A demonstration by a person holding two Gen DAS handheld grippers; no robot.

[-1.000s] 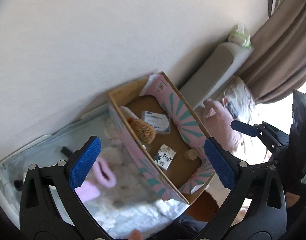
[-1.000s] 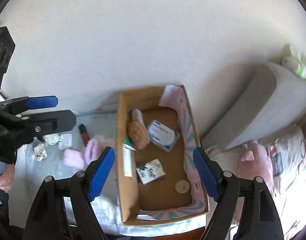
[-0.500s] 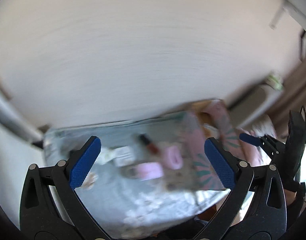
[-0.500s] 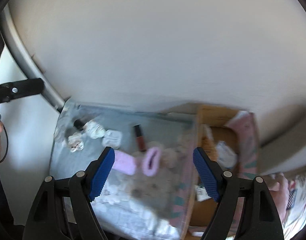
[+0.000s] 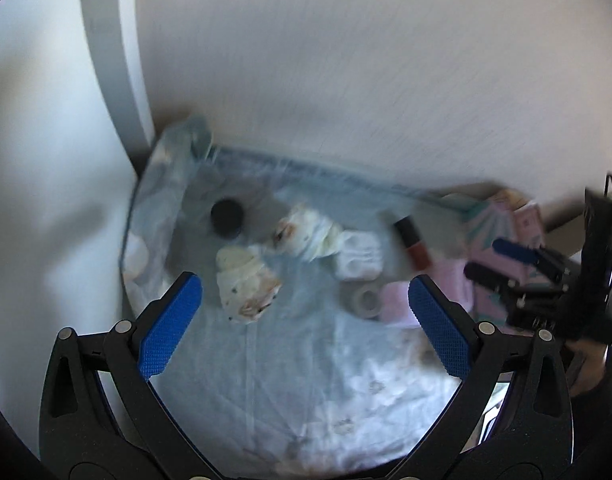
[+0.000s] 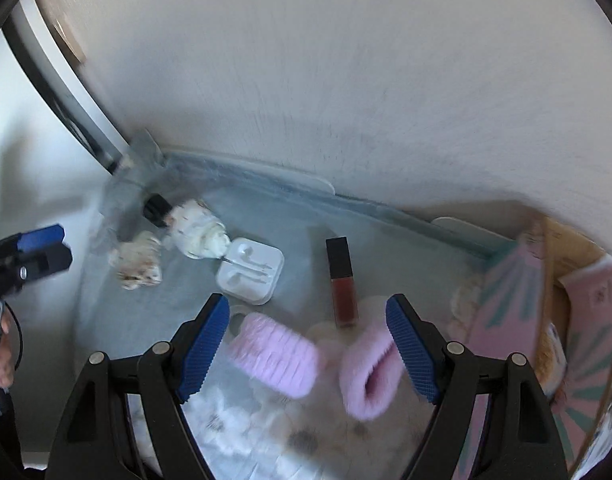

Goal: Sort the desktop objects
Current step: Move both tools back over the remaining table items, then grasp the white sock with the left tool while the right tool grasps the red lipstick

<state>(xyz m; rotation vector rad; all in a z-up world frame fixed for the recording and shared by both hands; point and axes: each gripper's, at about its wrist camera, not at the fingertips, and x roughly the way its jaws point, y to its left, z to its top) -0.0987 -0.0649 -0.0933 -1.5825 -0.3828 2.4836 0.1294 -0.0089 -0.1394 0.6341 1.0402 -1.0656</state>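
Observation:
Small objects lie on a pale blue flowered cloth (image 5: 306, 364). The left wrist view has two white floral scrunchies (image 5: 246, 280) (image 5: 306, 232), a black cap (image 5: 226, 218), a white earphone case (image 5: 357, 256), a dark red lip gloss tube (image 5: 411, 244) and a tape roll (image 5: 365, 300). My left gripper (image 5: 306, 320) hangs open above them, empty. My right gripper (image 6: 307, 344) is open over two pink fluffy bands (image 6: 276, 356) (image 6: 369, 372), not pressing them. The lip gloss tube (image 6: 341, 280) and earphone case (image 6: 252, 270) lie just beyond it.
A cardboard box with pink and teal striped sides (image 6: 545, 280) stands at the cloth's right end. A pale wall runs behind the cloth. A dark-edged frame (image 6: 66, 92) rises at the left. The left gripper (image 6: 38, 248) and a hand (image 6: 2, 356) show at the left edge.
Both views have swung left from the cardboard box to the cloth's loose objects. Both grippers have come down closer to the cloth. Their jaws have stayed open.

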